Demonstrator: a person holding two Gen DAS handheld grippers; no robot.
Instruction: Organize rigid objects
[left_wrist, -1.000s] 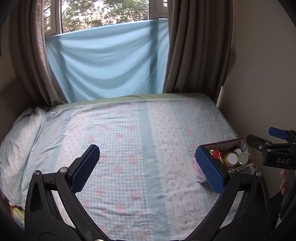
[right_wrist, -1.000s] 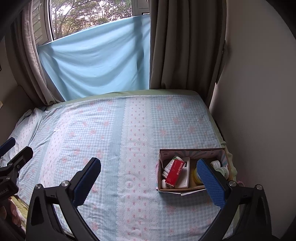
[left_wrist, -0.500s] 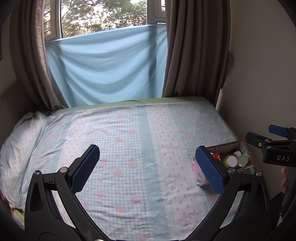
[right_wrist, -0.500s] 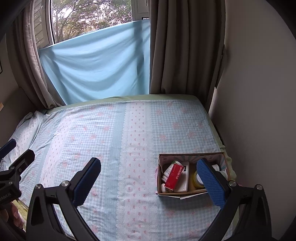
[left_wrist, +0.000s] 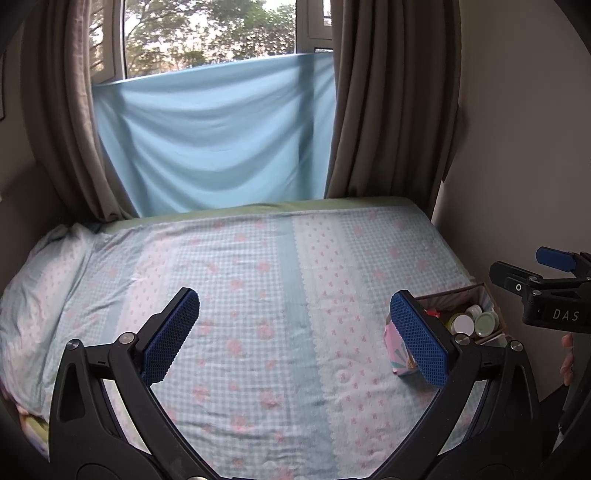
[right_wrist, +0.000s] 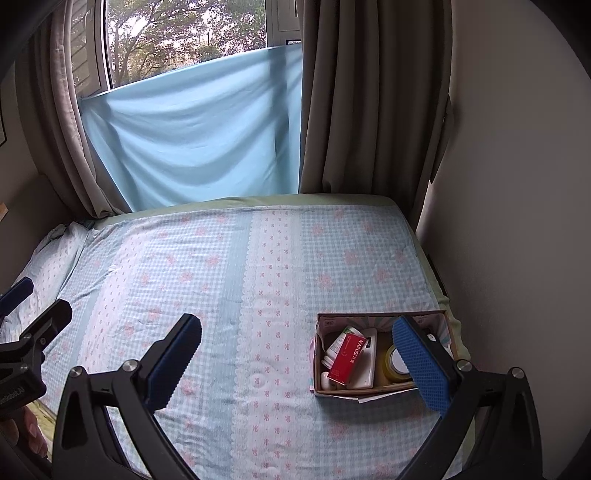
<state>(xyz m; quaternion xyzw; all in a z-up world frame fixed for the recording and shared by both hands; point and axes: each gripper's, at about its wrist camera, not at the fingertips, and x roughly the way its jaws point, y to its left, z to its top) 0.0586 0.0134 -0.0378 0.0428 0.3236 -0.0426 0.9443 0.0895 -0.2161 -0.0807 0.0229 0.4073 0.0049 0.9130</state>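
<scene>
A small open cardboard box (right_wrist: 318, 360) sits on the bed near its right front corner. It holds a red carton (right_wrist: 347, 357), a white box (right_wrist: 365, 363), a yellow jar (right_wrist: 391, 363) and small bottles. In the left wrist view the box (left_wrist: 480, 290) shows white and green jar lids (left_wrist: 463, 325). My left gripper (left_wrist: 295, 332) is open and empty above the bed, left of the box. My right gripper (right_wrist: 295, 354) is open and empty, its right finger (right_wrist: 421, 365) in front of the box.
The bed (right_wrist: 258, 258) has a blue checked sheet with pink flowers. A pillow (left_wrist: 33, 288) lies at the left. A blue cloth (right_wrist: 192, 133) and brown curtains (right_wrist: 369, 96) cover the window. A wall (right_wrist: 517, 221) runs close on the right.
Both grippers have pulled back and tilted up a little, so the bed and box sit lower and farther in view. Both stay open and empty.
</scene>
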